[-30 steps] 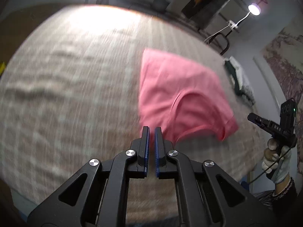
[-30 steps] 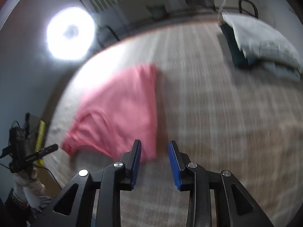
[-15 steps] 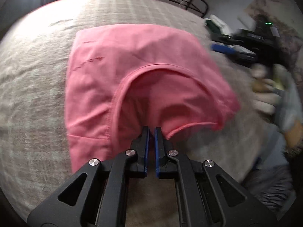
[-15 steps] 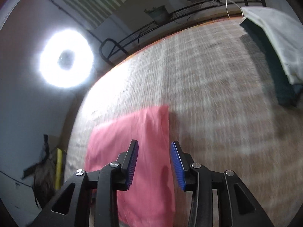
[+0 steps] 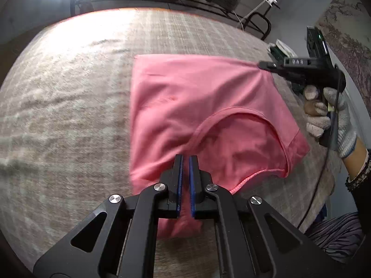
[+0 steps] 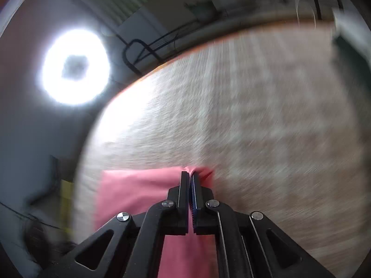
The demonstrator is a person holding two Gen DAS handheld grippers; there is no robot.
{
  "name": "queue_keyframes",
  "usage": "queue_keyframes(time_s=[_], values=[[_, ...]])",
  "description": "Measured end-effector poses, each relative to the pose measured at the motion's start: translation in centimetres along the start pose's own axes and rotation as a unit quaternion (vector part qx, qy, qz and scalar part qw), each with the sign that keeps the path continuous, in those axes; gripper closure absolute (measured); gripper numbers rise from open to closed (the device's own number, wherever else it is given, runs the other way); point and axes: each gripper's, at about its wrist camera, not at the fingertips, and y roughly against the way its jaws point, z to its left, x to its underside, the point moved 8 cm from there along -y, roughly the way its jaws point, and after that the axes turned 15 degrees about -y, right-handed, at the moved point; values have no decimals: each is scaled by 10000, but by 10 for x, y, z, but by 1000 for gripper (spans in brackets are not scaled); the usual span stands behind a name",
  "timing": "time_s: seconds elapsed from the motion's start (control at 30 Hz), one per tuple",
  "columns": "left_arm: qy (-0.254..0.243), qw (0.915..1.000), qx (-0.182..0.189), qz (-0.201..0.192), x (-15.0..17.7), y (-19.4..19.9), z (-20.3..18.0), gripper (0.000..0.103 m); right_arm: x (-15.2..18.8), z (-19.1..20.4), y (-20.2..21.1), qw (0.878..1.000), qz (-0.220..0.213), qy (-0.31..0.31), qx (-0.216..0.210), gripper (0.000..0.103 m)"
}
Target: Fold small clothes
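Observation:
A pink garment (image 5: 190, 106) lies partly folded on the beige plaid cloth surface (image 5: 69, 106); its neckline curve faces me. My left gripper (image 5: 184, 159) is shut over the garment's near edge; pink cloth shows under and between its fingers. My right gripper (image 5: 263, 65) shows in the left wrist view at the garment's far right corner. In the right wrist view it (image 6: 190, 175) is shut on that pink corner (image 6: 139, 190), with the cloth puckered at the tips.
A stack of folded clothes (image 5: 281, 48) sits at the far right of the surface and shows in the right wrist view (image 6: 350, 41). A ring light (image 6: 75, 66) glares at the left. My gloved hand (image 5: 329, 115) holds the right gripper.
The right gripper went from open above the garment to shut on its far corner. The left gripper stayed shut and moved in over the garment's near edge.

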Motion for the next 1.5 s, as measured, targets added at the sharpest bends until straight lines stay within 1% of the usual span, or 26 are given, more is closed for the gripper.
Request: queue_keyframes(time_s=[0.07, 0.1, 0.13, 0.17, 0.2, 0.27, 0.3, 0.37, 0.4, 0.43, 0.5, 0.6, 0.67, 0.7, 0.77, 0.83, 1.0, 1.1, 1.17, 1.2, 1.23, 1.27, 1.3, 1.37, 1.43, 1.5], values=[[177, 9997, -54, -141, -5, 9, 10, 102, -4, -6, 6, 9997, -173, -44, 188, 102], [274, 9994, -72, -193, -7, 13, 16, 98, -6, -10, 8, 9989, -256, -117, 365, 97], [404, 9988, -88, -258, -9, 17, 23, 92, -7, -13, 10, 9985, -241, -169, 460, 91], [554, 9979, -99, -324, -11, 21, 32, 89, -8, -14, 12, 9988, -187, -208, 408, 82], [637, 9973, -110, -358, -12, 22, 37, 84, -6, -12, 19, 9992, -175, -230, 266, 81], [825, 9958, -112, -372, -13, 23, 50, 83, -1, -11, 32, 9995, -169, -187, 187, 80], [931, 9950, -40, -350, -12, 21, 55, 83, 6, -9, 39, 9997, -121, -169, 99, 79], [1228, 9917, 248, -275, -10, 13, 64, 77, 22, -3, 54, 9999, -23, -119, -79, 68], [1458, 9884, 362, -235, -5, 11, 70, 71, 27, -1, 57, 9999, 6, -59, -104, 68], [1625, 9856, 404, -232, -3, 8, 74, 69, 35, 1, 60, 9999, 55, 29, -105, 68], [1909, 9800, 533, -194, 4, 5, 81, 69, 54, -5, 65, 9997, 199, 85, -87, 67], [2231, 9717, 767, -111, 12, -3, 84, 68, 82, -22, 66, 9988, 477, -53, -107, 62], [2407, 9664, 900, -59, 16, -8, 82, 67, 90, -33, 65, 9984, 548, -105, -74, 59], [2483, 9640, 947, -19, 18, -12, 81, 67, 94, -38, 65, 9982, 574, -166, -77, 59], [2517, 9629, 970, 3, 22, -14, 81, 67, 100, -49, 61, 9968, 670, -383, -215, 59], [2460, 9646, 945, -44, 19, -13, 80, 61, 101, -53, 56, 9955, 747, -476, -324, 59], [2389, 9651, 1070, -84, 9, -21, 68, 61, 102, -58, 48, 9926, 851, -617, -609, 61], [2298, 9669, 1102, -97, 0, -27, 60, 61, 97, -54, 38, 9910, 835, -708, -768, 66], [2286, 9677, 1054, -114, -4, -30, 57, 61, 96, -47, 31, 9900, 874, -744, -815, 73], [2290, 9676, 1063, -98, -5, -32, 54, 63, 95, -44, 28, 9903, 884, -724, -792, 76], [2286, 9677, 1058, -92, -7, -33, 52, 74, 95, -40, 24, 9909, 890, -684, -740, 82], [2251, 9684, 1074, -17, -7, -36, 48, 82, 96, -35, 20, 9912, 930, -662, -675, 88], [2155, 9716, 971, 65, -7, -38, 45, 89, 96, -33, 18, 9919, 944, -619, -582, 91], [1855, 9805, 642, 42, -11, -35, 38, 94, 97, -27, 16, 9942, 887, -461, -407, 95], [1601, 9861, 439, -32, -18, -30, 30, 96, 97, -17, 18, 9965, 808, -165, -117, 96], [1392, 9898, 272, -164, -25, -21, 23, 96, 97, -7, 23, 9976, 689, 52, 69, 97]])
